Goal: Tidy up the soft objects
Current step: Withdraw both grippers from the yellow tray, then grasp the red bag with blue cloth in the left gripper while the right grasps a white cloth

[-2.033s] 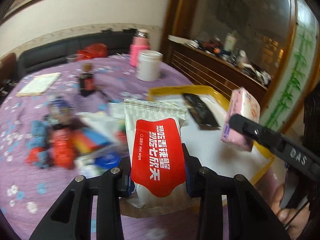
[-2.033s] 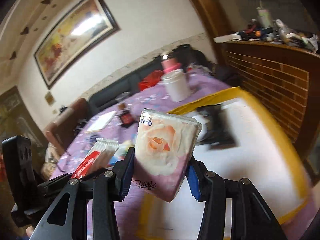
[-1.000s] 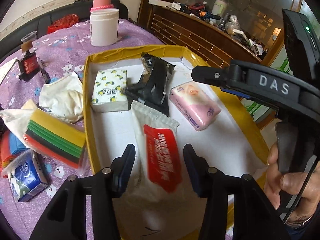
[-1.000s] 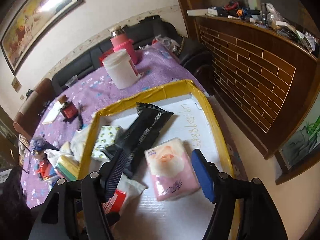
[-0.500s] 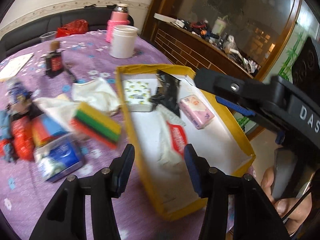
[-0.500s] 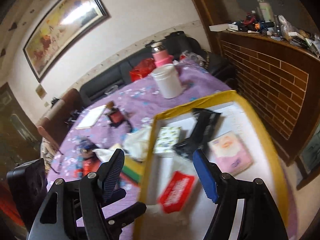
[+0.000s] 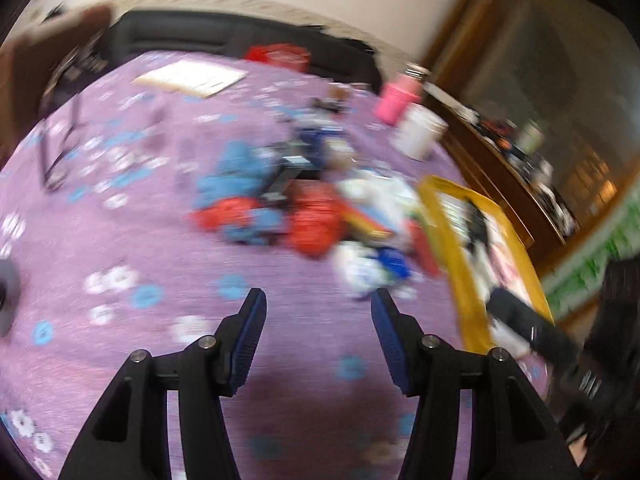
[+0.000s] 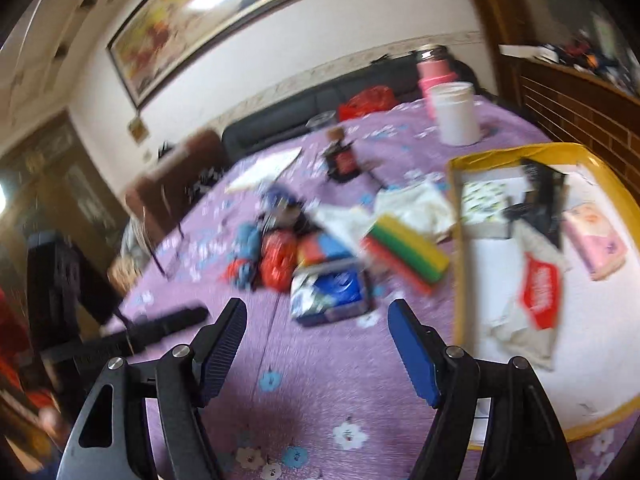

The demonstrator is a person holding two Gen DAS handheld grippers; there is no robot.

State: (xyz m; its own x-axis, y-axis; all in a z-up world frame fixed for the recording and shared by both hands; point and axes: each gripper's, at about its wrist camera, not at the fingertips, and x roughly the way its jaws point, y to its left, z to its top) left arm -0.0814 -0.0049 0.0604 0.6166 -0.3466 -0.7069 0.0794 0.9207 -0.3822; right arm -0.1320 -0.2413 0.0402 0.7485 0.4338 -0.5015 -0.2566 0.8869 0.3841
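Observation:
My left gripper (image 7: pixel 318 300) hangs over the bare purple tablecloth, its jaws opening with nothing between them. Ahead lies a blurred pile of red and blue soft things (image 7: pixel 312 224) and a blue-and-white tissue pack (image 7: pixel 372 264). My right gripper (image 8: pixel 316 308) is open and empty, just short of that tissue pack (image 8: pixel 332 292) and a striped sponge pack (image 8: pixel 408 252). To the right, the yellow-rimmed box (image 8: pixel 456 240) holds the red-label wipes pack (image 8: pixel 536 300), a pink tissue pack (image 8: pixel 596 240), a black pouch (image 8: pixel 540 196) and a lemon-print pack (image 8: pixel 484 200).
A white jar (image 8: pixel 456 116), a pink flask (image 8: pixel 434 68), a small dark bottle (image 8: pixel 344 160) and a paper pad (image 8: pixel 268 168) stand farther back on the table. A white cloth (image 8: pixel 416 208) lies beside the box. A brick-faced counter (image 8: pixel 580 120) runs along the right.
Both grippers let go of their packs, which now lie in the box, and swung left from the box to the pile on the tablecloth. The left view is motion-blurred.

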